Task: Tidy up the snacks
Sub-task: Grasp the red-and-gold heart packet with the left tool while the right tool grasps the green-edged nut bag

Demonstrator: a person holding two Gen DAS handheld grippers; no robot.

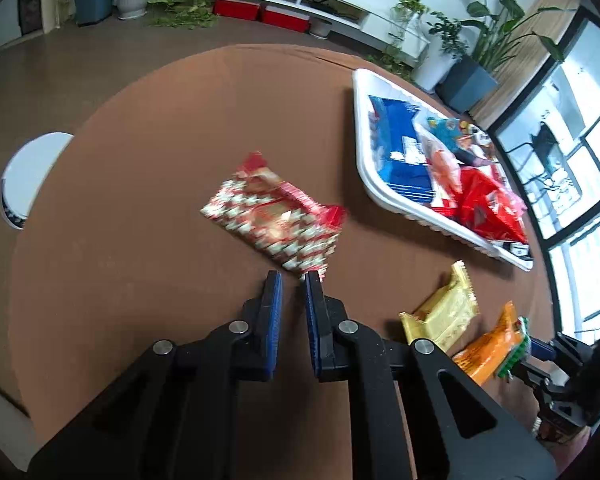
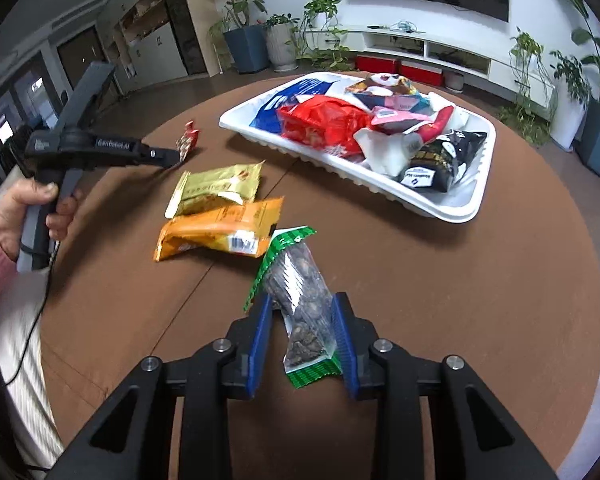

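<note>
A white tray (image 2: 456, 204) with several snack packs stands on the round brown table; it also shows in the left wrist view (image 1: 364, 168). My left gripper (image 1: 293, 276) is nearly shut, its right pad touching the corner of a red-and-white patterned pack (image 1: 276, 216), which looks blurred. In the right wrist view the left gripper (image 2: 176, 157) points at that pack (image 2: 189, 140). My right gripper (image 2: 300, 304) has its jaws around a green-edged clear pack of dark nuts (image 2: 296, 304), with small gaps at the pads. A yellow pack (image 2: 216, 192) and an orange pack (image 2: 220, 236) lie between the grippers.
The brown table (image 1: 140, 240) has a round edge near the tray. A white stool (image 1: 28, 176) stands beyond the table's left edge. A TV unit (image 2: 440, 50), potted plants (image 2: 244, 20) and windows (image 1: 572, 168) ring the room.
</note>
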